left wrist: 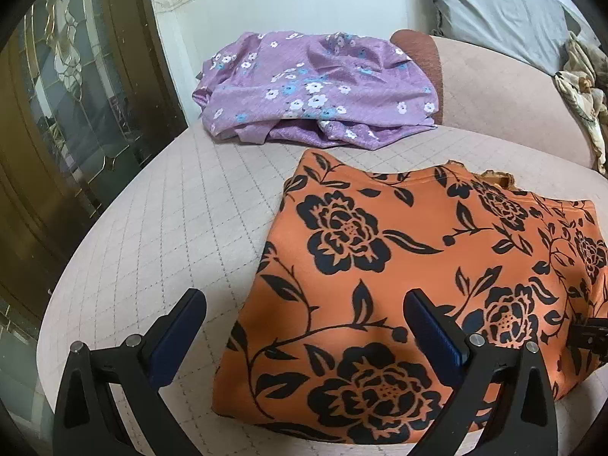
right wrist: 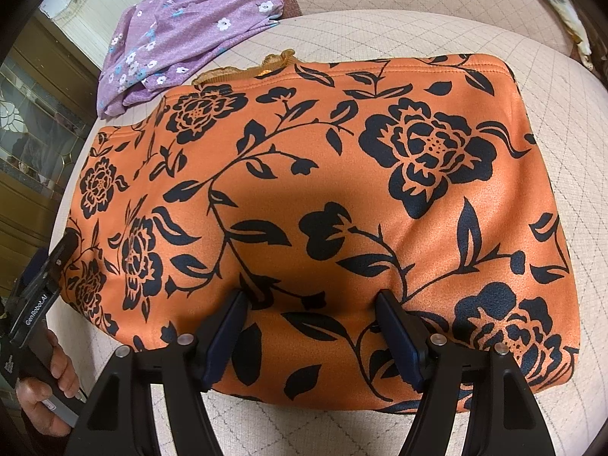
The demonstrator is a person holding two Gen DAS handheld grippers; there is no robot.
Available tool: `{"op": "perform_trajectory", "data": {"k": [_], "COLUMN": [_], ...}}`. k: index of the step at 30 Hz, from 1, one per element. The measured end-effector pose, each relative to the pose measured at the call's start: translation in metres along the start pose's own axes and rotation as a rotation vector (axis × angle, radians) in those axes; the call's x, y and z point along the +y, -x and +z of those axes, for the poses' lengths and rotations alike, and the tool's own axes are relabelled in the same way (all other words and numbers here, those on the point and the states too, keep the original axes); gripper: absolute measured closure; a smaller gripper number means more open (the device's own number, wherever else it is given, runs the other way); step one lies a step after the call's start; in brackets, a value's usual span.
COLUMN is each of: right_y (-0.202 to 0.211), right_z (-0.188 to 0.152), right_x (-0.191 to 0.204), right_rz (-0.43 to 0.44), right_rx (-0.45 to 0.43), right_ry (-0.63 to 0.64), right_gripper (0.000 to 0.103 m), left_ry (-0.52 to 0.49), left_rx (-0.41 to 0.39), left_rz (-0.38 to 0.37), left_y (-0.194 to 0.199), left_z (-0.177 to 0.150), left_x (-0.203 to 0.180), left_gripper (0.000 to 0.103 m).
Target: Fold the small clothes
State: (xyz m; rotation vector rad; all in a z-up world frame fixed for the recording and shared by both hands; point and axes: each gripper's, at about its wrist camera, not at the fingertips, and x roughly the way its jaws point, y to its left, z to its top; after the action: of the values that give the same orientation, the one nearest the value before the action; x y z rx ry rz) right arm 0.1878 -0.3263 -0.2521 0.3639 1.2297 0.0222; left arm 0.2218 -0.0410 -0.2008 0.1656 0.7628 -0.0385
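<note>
A quilted pale cover, stitched in diamonds, is spreading soft and padded across the whole scene. Lying on it, folded into a plump rounded rectangle, is the orange garment, smooth knit printed with black roses and leafy vines, a frilly orange trim peeking out at its far edge. Beyond it the purple garment is sitting crumpled, thin fabric dotted with white and blue blossoms.

The left gripper is hovering with jaws wide apart, one finger over bare quilting, the other over the orange cloth, gripping nothing. The right gripper is standing open too, both fingertips resting on or just over the near part of the orange fold; I cannot tell which.

Only the right view is showing the person's hand wrapped around the other tool's handle. Only the left view is catching the grey pillow and the brass-framed glass door.
</note>
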Motion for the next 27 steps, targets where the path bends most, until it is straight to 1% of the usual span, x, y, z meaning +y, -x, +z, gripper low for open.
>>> {"op": "perform_trajectory", "data": {"k": [6, 13, 16, 18, 20, 21, 23, 25, 27], "right_y": [0.000, 0.000, 0.001, 0.006, 0.015, 0.022, 0.038, 0.048, 0.048], "right_z": [0.000, -0.002, -0.002, -0.001, 0.000, 0.002, 0.007, 0.016, 0.024], "right_x": [0.000, 0.001, 0.000, 0.001, 0.001, 0.000, 0.002, 0.010, 0.022], "right_rz": [0.002, 0.002, 0.010, 0.017, 0.050, 0.083, 0.142, 0.202, 0.232], "right_rx": [-0.002, -0.001, 0.008, 0.021, 0.026, 0.022, -0.010, -0.052, -0.075], "right_ry": [0.001, 0.002, 0.011, 0.026, 0.031, 0.023, 0.002, 0.010, 0.018], "right_gripper": [0.029, 0.029, 0.029, 0.029, 0.029, 0.029, 0.029, 0.029, 0.031], "left_ry": [-0.020, -0.018, -0.018, -0.009, 0.013, 0.023, 0.036, 0.039, 0.049], "left_rx": [-0.008, -0.003, 0.015, 0.046, 0.075, 0.086, 0.111, 0.141, 0.169], "left_rz": [-0.008, -0.011, -0.012, -0.004, 0.015, 0.026, 0.046, 0.059, 0.058], "left_y": [0.002, 0.000, -0.005, -0.013, -0.021, -0.023, -0.029, -0.036, -0.042], "left_z": [0.000, 0.001, 0.001, 0.001, 0.001, 0.000, -0.002, -0.003, -0.005], "left_x": [-0.008, -0.008, -0.008, -0.004, 0.004, 0.009, 0.017, 0.024, 0.031], "left_gripper": [0.000, 0.000, 0.000, 0.000, 0.000, 0.000, 0.000, 0.000, 0.000]}}
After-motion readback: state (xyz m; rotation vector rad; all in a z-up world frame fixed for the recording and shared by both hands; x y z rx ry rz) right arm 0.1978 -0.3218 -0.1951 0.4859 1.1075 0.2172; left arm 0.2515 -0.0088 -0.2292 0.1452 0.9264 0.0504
